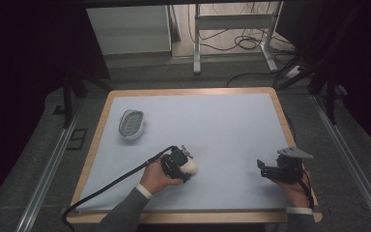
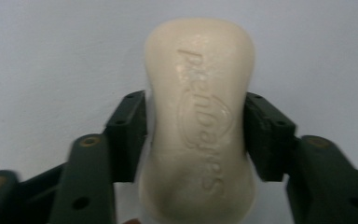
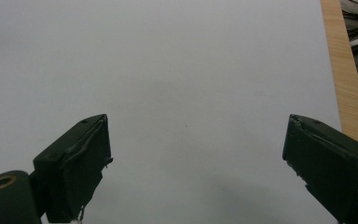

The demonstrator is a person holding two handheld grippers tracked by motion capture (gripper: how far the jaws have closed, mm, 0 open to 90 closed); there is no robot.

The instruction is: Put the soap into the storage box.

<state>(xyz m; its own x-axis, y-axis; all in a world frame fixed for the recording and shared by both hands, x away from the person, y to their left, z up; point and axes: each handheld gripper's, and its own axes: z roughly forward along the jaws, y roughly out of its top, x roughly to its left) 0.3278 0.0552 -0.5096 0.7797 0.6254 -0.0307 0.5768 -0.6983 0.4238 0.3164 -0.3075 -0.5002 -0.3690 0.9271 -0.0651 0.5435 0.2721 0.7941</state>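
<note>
Soap bar (image 2: 198, 121), cream-coloured with raised lettering, sits clamped at its narrowed waist between the two black jaws of the left tongs (image 2: 196, 135), pads pressed flat against both long sides. On the high view the bar (image 1: 190, 166) lies low on the pale worktop (image 1: 222, 125), just left of centre, with the left tongs (image 1: 186, 168) and the person's hand behind them at 7 o'clock from it. Whether the bar rests on the surface or is just clear of it cannot be told.

The right tongs (image 3: 196, 158) stand wide open over bare sheet, gripping nothing; on the high view they (image 1: 263, 169) rest at 3 o'clock from the soap, well apart from it.

A slotted soap dish (image 1: 132, 123) waits at 10 o'clock from the bar, near the worktop's left wooden edge (image 1: 98, 130).

The hold looks centred and square, which should suit a smooth bar: a straight lift with the jaws kept level would likely guard against it squirting out lengthwise. If the dish is the destination, the path toward 10 o'clock is open sheet. The dish's nearness to the left rim is the one spot calling for a gentle, controlled set-down. The trailing cable (image 1: 111, 186) runs off toward 7 o'clock, away from that route.
</note>
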